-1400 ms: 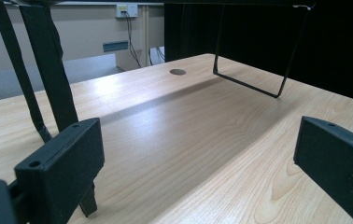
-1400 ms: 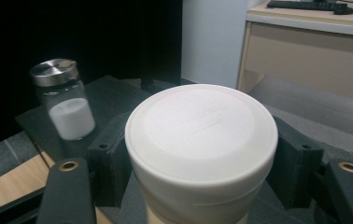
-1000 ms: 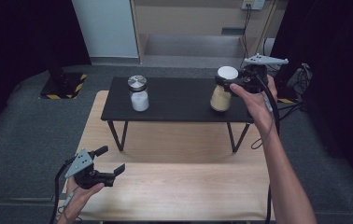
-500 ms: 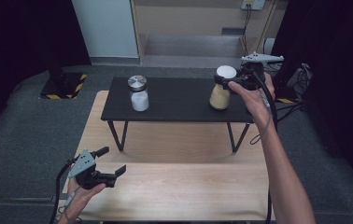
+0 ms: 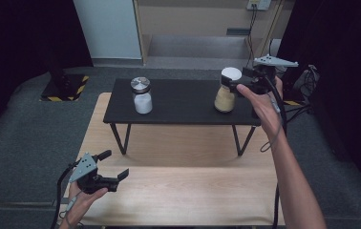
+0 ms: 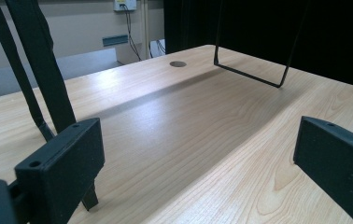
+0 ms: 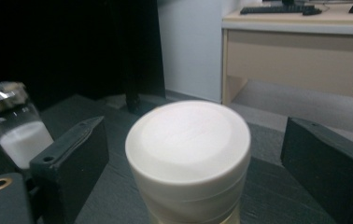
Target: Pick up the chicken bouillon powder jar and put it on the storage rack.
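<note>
Your right hand-held gripper (image 5: 239, 84) stands at the white lid (image 7: 188, 140) of the jar of tan powder (image 5: 225, 98), which sits at the 3 o'clock end of the small black table (image 5: 183, 104). Its jaws have just been opening; in the right gripper view they stand apart with the lid between them and a clear gap on each side, so nothing is clamped. Your left hand-held gripper (image 5: 114, 168) waits low at 7 o'clock over the wooden table (image 5: 178, 200), jaws apart and holding nothing.

The second jar, with a metal lid and white powder (image 5: 142, 96), stands well apart at the 9 o'clock end of the black table.

By my reading, you are at the lid-handling step: the grip on the lid is off, and the lid looks seated on the jar. Whether you mean to re-grip or leave it I cannot tell. If you re-grip, centre the lid between the pads and close evenly, since a lopsided squeeze could tip the jar near the table's edge.
</note>
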The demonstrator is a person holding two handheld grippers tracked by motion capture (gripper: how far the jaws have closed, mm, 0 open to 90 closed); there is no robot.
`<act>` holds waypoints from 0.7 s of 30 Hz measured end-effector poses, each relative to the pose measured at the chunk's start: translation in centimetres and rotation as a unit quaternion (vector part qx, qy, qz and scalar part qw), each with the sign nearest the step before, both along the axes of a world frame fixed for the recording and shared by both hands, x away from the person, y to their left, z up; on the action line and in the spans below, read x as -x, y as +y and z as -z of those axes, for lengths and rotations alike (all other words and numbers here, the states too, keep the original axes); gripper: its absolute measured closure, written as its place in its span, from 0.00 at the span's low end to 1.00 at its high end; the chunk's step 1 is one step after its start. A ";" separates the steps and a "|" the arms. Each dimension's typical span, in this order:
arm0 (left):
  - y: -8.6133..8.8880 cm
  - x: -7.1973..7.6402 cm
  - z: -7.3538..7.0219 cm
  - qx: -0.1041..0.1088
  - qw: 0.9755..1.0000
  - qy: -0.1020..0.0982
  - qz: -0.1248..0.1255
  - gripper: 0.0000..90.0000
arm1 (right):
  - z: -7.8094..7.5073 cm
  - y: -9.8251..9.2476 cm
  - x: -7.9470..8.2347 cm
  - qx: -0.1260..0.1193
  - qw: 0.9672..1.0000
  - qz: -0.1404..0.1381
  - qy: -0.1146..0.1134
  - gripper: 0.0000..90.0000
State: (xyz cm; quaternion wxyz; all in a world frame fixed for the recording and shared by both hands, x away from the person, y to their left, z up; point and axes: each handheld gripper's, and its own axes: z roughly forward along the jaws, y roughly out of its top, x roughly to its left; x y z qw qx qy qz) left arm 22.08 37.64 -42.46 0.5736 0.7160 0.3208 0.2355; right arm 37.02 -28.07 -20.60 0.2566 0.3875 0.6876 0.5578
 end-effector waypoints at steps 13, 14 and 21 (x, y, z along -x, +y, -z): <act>0.0 0.1 0.0 0.004 1.000 0.000 0.000 0.01 | -1.9 -2.4 2.5 -0.011 0.999 -0.034 -0.032 0.09; 0.0 0.1 0.0 0.003 1.000 0.000 0.001 0.01 | -2.1 -2.5 2.8 -0.003 0.999 -0.038 -0.035 0.09; -0.1 0.0 0.1 0.002 1.000 0.001 0.000 0.01 | -1.9 -3.1 4.6 0.006 0.995 -0.083 -0.056 0.10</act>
